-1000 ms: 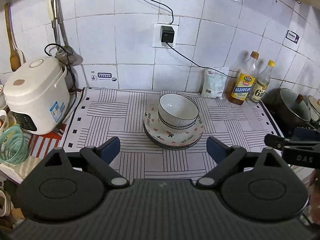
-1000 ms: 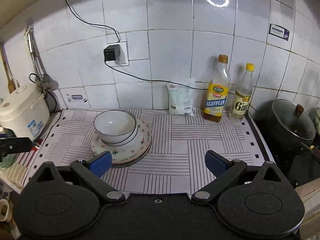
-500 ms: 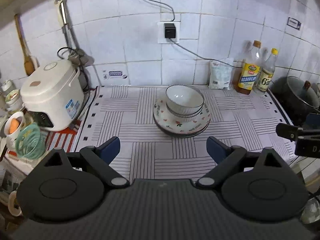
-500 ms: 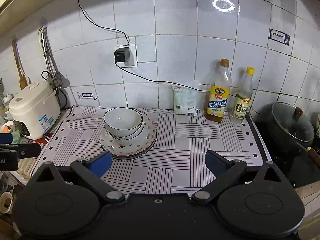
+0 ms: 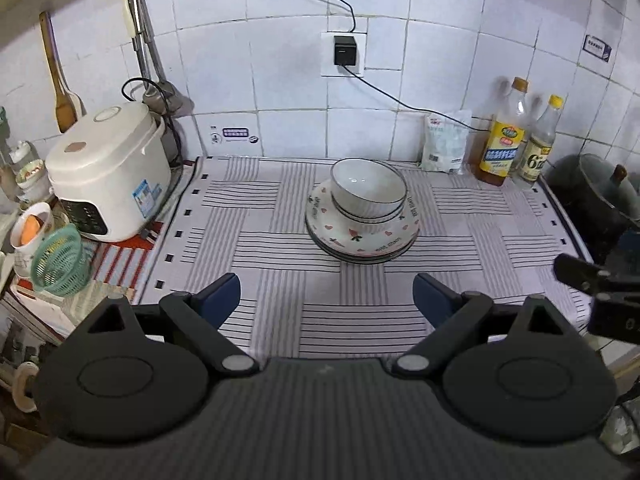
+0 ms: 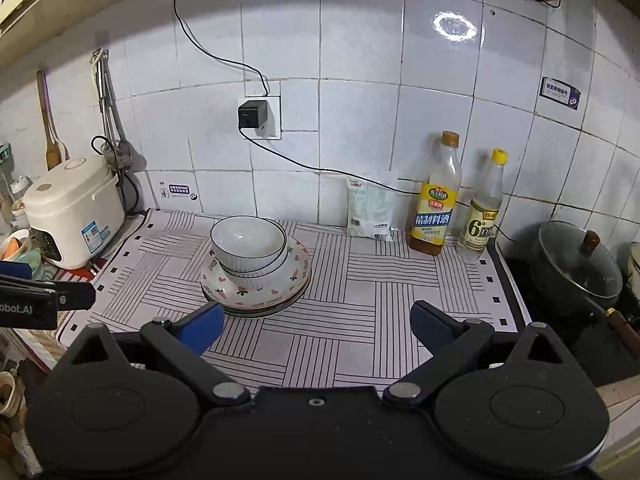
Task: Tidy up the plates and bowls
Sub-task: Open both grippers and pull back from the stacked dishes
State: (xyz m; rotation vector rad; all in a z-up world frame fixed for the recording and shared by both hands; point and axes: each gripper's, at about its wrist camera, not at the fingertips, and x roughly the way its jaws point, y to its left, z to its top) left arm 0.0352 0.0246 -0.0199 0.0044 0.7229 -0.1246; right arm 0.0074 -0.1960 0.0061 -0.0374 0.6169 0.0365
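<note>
**Stacked crockery on the worktop, both grippers withdrawn and empty**

Left wrist view: the left gripper (image 5: 326,296) fills the lower half of the frame, its blue-padded fingers spread wide with nothing between them. The right gripper (image 6: 316,326), in the right wrist view, is equally wide open and empty.

The task's things stand just above the centre of the left view: two white bowls (image 5: 368,192) with dark rims, nested one inside the other, set on a stack of plates (image 5: 362,236). The top plate is white with small hearts and lettering round its rim; the exact number of plates below it cannot be told. The whole stack rests on a striped mat (image 5: 280,312) covering the worktop, well apart from both grippers.

Judged risks. The bowls sit towards the upper left of the plates, not centred, so a push from the side could slide them across the glazed plate or tip the stack. Pinching a smooth, curved bowl rim with narrow pads may let it slip and chip. A lift of the top bowl could drag the nested one with it. A rice cooker (image 5: 108,168) at middle left and two bottles (image 5: 504,140) at upper right flank the work area; a wide sweep of either gripper could strike them.
</note>
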